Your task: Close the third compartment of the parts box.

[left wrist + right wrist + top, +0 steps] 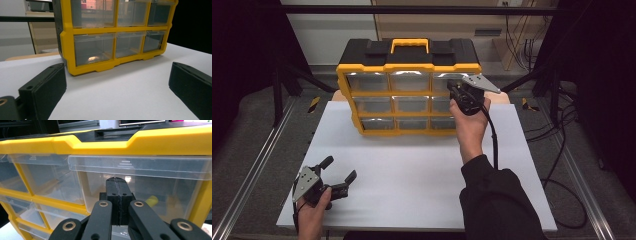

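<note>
Right hand-held gripper point(458, 91) clenched, jaws pressed flat together with nothing between them, tips at the front of the top-right drawer point(140, 187) of the organizer point(408, 90). That drawer is clear plastic with a wide lip along its top edge; a small yellow piece point(152, 200) lies inside, just right of the jaws, seen through the front. Organizer: yellow frame, black top, yellow carry handle point(410, 46), three rows of three clear drawers, standing upright at the far edge of the white worktop point(412, 175), directly ahead of this gripper. Left hand-held gripper point(339, 176) released, jaws wide apart, holding nothing, low over the near-left part of the worktop, well apart from the organizer, pointing toward its bottom-left drawer point(93, 48). Bare worktop between it and the organizer. Black cable point(493, 140) trails from the right gripper along the person's dark sleeve point(497, 200).
</note>
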`<move>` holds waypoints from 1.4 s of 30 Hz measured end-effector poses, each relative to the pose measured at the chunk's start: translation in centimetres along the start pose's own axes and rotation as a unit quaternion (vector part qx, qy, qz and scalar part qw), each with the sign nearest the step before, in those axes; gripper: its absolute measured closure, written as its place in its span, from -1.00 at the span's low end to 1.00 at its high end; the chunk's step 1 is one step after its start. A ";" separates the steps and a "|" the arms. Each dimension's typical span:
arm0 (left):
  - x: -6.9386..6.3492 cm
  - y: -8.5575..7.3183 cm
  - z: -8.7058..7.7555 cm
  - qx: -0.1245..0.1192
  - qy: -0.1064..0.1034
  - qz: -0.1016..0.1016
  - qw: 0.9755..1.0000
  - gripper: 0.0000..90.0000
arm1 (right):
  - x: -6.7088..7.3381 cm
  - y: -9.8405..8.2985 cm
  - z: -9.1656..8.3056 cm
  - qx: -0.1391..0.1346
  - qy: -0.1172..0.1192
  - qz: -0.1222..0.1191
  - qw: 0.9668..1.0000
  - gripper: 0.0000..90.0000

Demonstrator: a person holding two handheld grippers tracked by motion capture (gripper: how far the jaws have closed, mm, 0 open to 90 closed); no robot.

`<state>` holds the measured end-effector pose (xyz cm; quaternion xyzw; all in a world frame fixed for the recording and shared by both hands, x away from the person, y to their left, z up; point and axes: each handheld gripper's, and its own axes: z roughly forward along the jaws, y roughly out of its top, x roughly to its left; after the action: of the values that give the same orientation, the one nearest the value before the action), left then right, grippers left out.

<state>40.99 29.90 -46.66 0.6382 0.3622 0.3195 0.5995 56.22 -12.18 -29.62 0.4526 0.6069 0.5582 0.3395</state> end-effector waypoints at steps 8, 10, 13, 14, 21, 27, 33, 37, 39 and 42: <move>0.0 0.0 0.0 -0.001 0.000 0.000 1.000 -0.98 | 0.0 0.0 0.3 0.000 -0.005 -0.002 1.000 1.00; 0.0 0.0 0.0 -0.001 0.000 0.000 1.000 -0.98 | 0.0 0.0 0.4 0.000 -0.007 -0.002 1.000 1.00; 0.0 0.0 0.0 -0.001 0.000 0.000 1.000 -0.98 | -0.1 0.0 0.6 -0.001 -0.014 -0.002 1.000 1.00; 0.0 0.0 0.0 0.000 0.000 0.000 1.000 -0.98 | -0.1 0.0 0.6 0.000 -0.015 -0.001 1.000 1.00; 0.0 0.0 0.0 -0.001 0.000 0.000 1.000 -0.98 | -0.2 -0.1 0.9 0.000 -0.020 -0.001 1.000 1.00; 0.1 0.1 0.0 -0.001 0.000 0.000 1.000 -0.98 | -0.2 -0.1 1.0 -0.002 -0.021 0.001 1.000 1.00; 0.1 0.1 0.0 0.000 0.000 0.003 1.000 -0.98 | -0.2 -0.2 0.9 0.000 -0.019 -0.002 1.000 1.00; 0.1 0.1 0.1 -0.001 0.001 0.001 1.000 -0.97 | 0.1 -0.2 0.5 0.002 -0.010 -0.013 1.000 1.00; 0.1 0.2 0.1 -0.001 0.000 0.001 1.000 -0.98 | 0.4 -0.1 0.3 0.002 -0.008 -0.015 1.000 1.00; 0.0 0.2 0.1 -0.002 -0.001 0.001 1.000 -0.97 | 0.5 0.0 0.0 0.001 -0.005 -0.020 1.000 1.00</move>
<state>41.08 29.88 -46.49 0.6372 0.3605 0.3206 0.6010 56.10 -11.72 -29.55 0.4436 0.6147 0.5481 0.3534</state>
